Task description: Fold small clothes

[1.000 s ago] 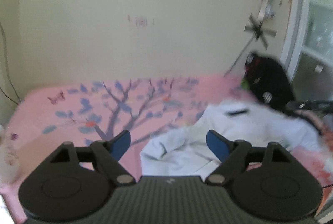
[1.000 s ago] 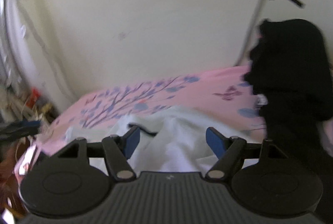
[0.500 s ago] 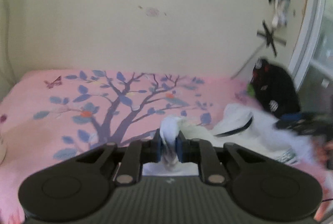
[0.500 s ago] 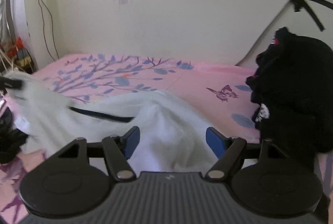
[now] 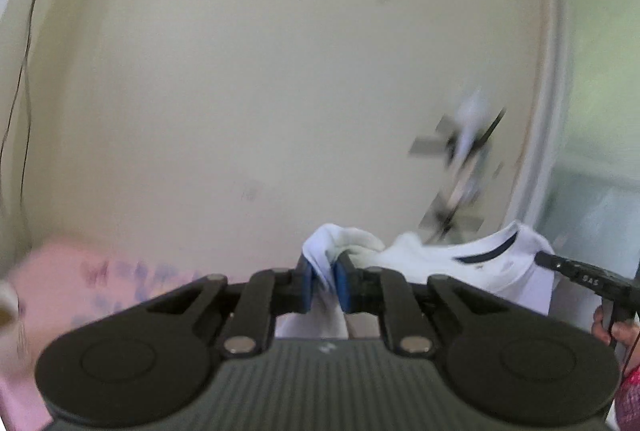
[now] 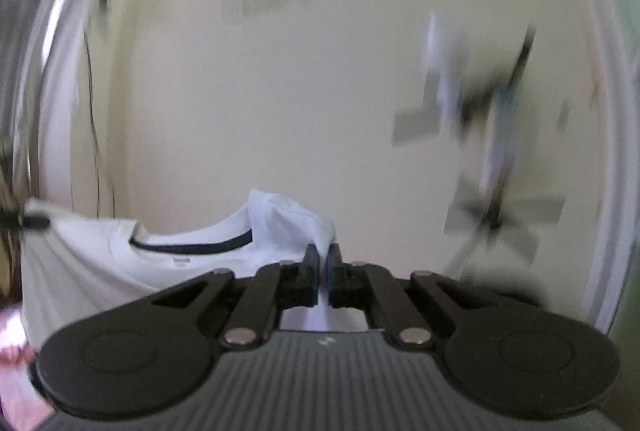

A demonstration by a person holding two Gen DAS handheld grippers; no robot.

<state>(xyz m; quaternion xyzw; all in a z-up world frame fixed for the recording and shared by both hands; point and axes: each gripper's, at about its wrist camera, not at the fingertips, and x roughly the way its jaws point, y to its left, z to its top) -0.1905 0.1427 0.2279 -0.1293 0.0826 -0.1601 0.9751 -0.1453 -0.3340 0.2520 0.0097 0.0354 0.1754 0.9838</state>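
Both sets of tongs are pinching the same white T-shirt point(image 5: 440, 263) and holding it up in front of a cream wall point(image 5: 260, 91). On the left, the left gripper point(image 5: 325, 281) is clamping a bunched fold of the white cloth between its blue pads point(image 5: 305, 281), its jaws having just been closing onto that fold; the cloth is bulging above the fingertips and hanging down below them. From there the shirt is stretching rightwards, its dark neckline trim showing, towards the right gripper point(image 6: 323, 277), whose jaws have just been closing and are now pressing together on a thin edge of the shirt near the shoulder. A pink bedsheet point(image 5: 60, 283) with a blurred blue print is lying low at the left. Dark crossed strips point(image 6: 500, 215) on the wall are smearing with blur at the right.
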